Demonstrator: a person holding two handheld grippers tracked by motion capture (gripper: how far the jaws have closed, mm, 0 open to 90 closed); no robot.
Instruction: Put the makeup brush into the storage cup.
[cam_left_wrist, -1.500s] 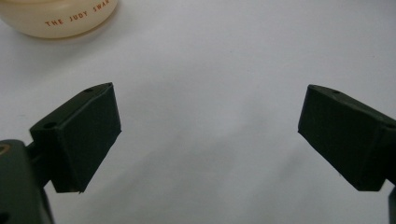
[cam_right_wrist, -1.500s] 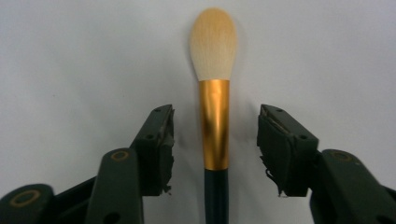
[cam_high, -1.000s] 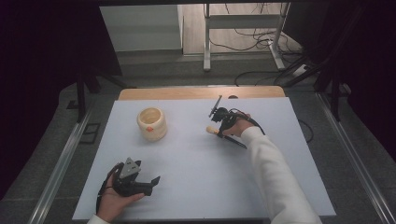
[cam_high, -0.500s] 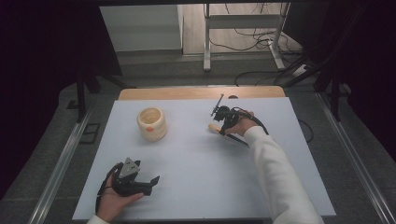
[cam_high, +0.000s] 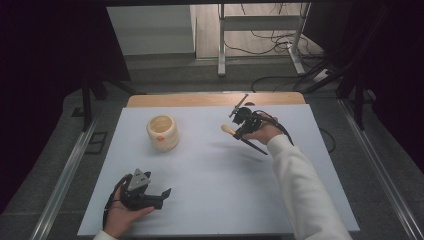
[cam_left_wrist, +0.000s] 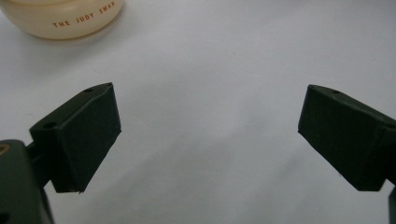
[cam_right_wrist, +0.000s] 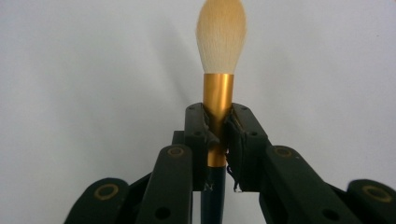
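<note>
Left gripper (cam_high: 165, 192) sits low on the near edge of the white table (cam_high: 210, 200), jaws spread wide, nothing between them. Farther back, cream jar (cam_high: 162, 132) stands alone. Right gripper (cam_high: 239, 131) is clamped on a makeup brush (cam_right_wrist: 219, 70) at its gold collar, held above the table, bristles toward the jar.

white table top (cam_high: 215, 190) mostly bare: wide free room across the middle between the two hands, and along the near edge. one standing obstacle, a cream jar (cam_high: 162, 132) at the left rear, well apart from the left gripper (cam_high: 150, 196) resting low at the near left. in the left gripper view the jar (cam_left_wrist: 65, 18) sits far ahead, bare surface between the spread jaws. right gripper (cam_high: 239, 127) with brush (cam_right_wrist: 220, 51) is above the right rear; bare surface lies ahead of it.
</note>
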